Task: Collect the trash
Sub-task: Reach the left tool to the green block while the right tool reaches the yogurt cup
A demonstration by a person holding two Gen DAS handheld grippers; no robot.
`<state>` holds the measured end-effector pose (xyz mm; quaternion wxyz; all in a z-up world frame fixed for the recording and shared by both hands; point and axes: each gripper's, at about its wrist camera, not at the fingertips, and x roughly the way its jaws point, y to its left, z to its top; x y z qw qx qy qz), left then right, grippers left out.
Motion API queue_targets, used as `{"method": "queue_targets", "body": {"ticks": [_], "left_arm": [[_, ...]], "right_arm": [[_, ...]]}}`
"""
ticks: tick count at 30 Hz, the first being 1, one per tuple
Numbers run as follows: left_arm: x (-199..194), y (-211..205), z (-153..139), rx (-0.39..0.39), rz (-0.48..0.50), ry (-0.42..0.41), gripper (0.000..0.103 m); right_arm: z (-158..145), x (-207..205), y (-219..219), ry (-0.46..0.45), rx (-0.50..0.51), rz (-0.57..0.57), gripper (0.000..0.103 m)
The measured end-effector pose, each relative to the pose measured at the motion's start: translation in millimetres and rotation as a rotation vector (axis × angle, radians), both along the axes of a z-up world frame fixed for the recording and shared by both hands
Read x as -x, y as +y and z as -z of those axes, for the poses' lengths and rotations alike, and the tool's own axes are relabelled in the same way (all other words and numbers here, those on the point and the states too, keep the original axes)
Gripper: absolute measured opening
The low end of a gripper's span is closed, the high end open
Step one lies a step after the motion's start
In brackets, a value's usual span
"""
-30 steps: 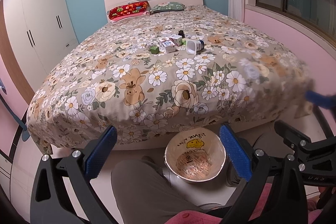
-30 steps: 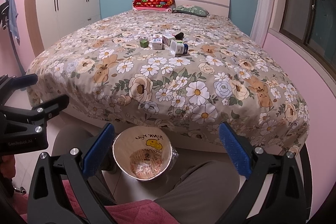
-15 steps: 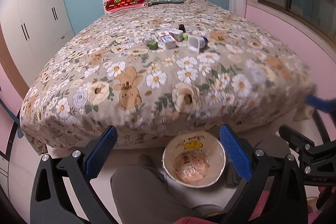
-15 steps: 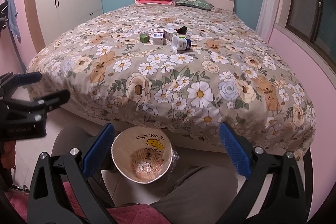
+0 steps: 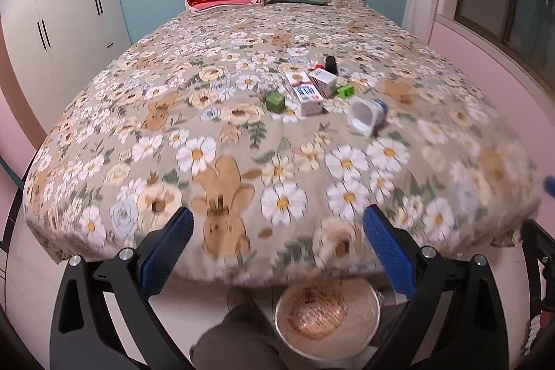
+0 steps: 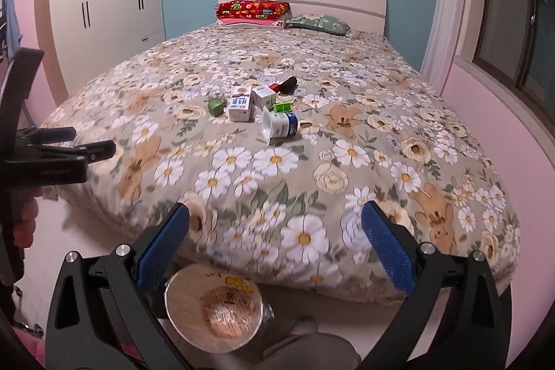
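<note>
While both grippers hang over the foot of the bed [image 5: 242,134], the trash lies well ahead of them in a loose cluster near the middle of the flowered cover: a white milk carton [image 6: 240,103] with blue print too small to read, a second small carton [image 6: 264,96] just behind it, a green cube [image 6: 216,106] to the carton's left, another green piece [image 6: 282,107], a dark bottle-like item [image 6: 289,84] farthest back, and a white yogurt cup [image 6: 277,125] on its side with its open mouth toward the cameras. The cup's band is blue, but no lettering on it can be made out. On the floor against the bed stands a lined bin [image 6: 213,309]; the right wrist view shows a yellow mark on its inner rim, which the left wrist view hides under the bed's edge. The left gripper [image 5: 275,236] is spread wide with nothing between its blue pads, and the right gripper [image 6: 275,233] is equally wide and empty. Only the right wrist view shows the left gripper from the side, with fingers of a hand [image 6: 24,224] curled on its handle. A trouser leg [image 5: 239,335] appears beside the bin.
</note>
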<state>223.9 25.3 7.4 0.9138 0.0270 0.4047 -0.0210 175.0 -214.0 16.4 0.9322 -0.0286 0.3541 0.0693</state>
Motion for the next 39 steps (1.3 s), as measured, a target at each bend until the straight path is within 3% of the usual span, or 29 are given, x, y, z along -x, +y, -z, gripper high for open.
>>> {"method": "queue_targets", "body": {"ticks": [11, 20, 25, 33, 36, 37, 39], "left_arm": [[-104.6, 1.1, 26.6, 0.043, 0.043, 0.067, 0.099], [-181.0, 1.2, 64.4, 0.106, 0.111, 0.122, 0.099], [-228.2, 8.8, 91.8, 0.098, 0.1, 0.115, 0.099], [-289.5, 11.4, 137.5, 0.099, 0.119, 0.171, 0.098], [-306.9, 11.3, 151.0, 0.108, 0.118, 0.2, 0.089], [-310.8, 10.9, 154.3, 0.11, 0.118, 0.21, 0.081], [-318.3, 7.5, 158.8, 0.097, 0.124, 0.207, 0.079]], "right_arm": [[24.0, -92.4, 2.4, 0.044, 0.041, 0.004, 0.097], [77.4, -187.1, 16.7, 0.142, 0.05, -0.047, 0.097], [106.8, -233.2, 16.2, 0.186, 0.035, -0.059, 0.097], [146.0, -297.7, 12.1, 0.252, -0.018, -0.063, 0.097], [153.9, -313.3, 14.8, 0.27, -0.037, -0.082, 0.097], [156.5, -318.7, 17.0, 0.273, -0.039, -0.092, 0.097], [162.5, -328.4, 22.2, 0.282, -0.033, -0.109, 0.096]]}}
